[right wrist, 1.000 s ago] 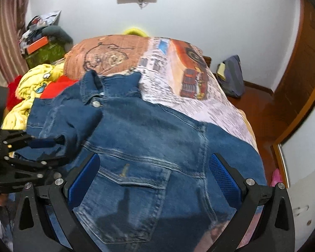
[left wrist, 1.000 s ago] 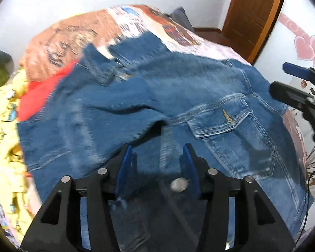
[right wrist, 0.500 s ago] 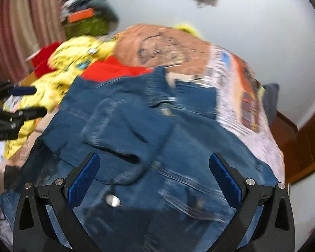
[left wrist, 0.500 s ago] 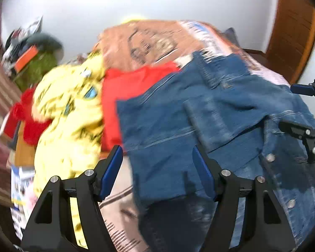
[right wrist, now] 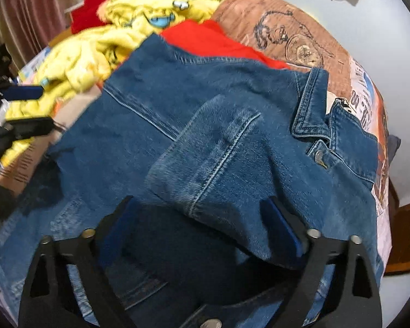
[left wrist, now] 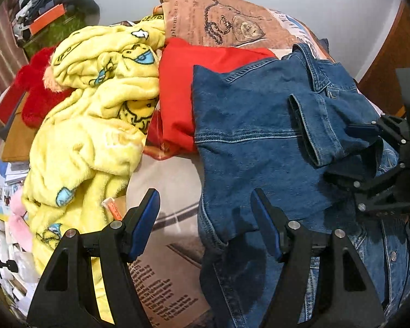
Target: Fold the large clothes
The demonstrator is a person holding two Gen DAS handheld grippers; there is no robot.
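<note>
Jaws of both grippers stand apart, unclamped, over the denim jacket (right wrist: 205,125); bedsheet (left wrist: 164,273) print unreadable.

One blue denim jacket (left wrist: 248,125) lies spread across the bed, with one sleeve cuff (left wrist: 314,128) folded over it and one collar (right wrist: 311,104). Three metal buttons are visible on it: one at the collar (right wrist: 319,155) and two down the front edge (left wrist: 394,255). Beside it lie one red garment (left wrist: 188,82), one fluffy yellow blanket with cartoon prints (left wrist: 95,104) and one furry red item (left wrist: 32,93). One printed bedspread (left wrist: 232,24) covers the bed. Two grippers are present, one left gripper (left wrist: 205,218) and one right gripper (right wrist: 202,227), each with two blue-padded fingers.
</note>
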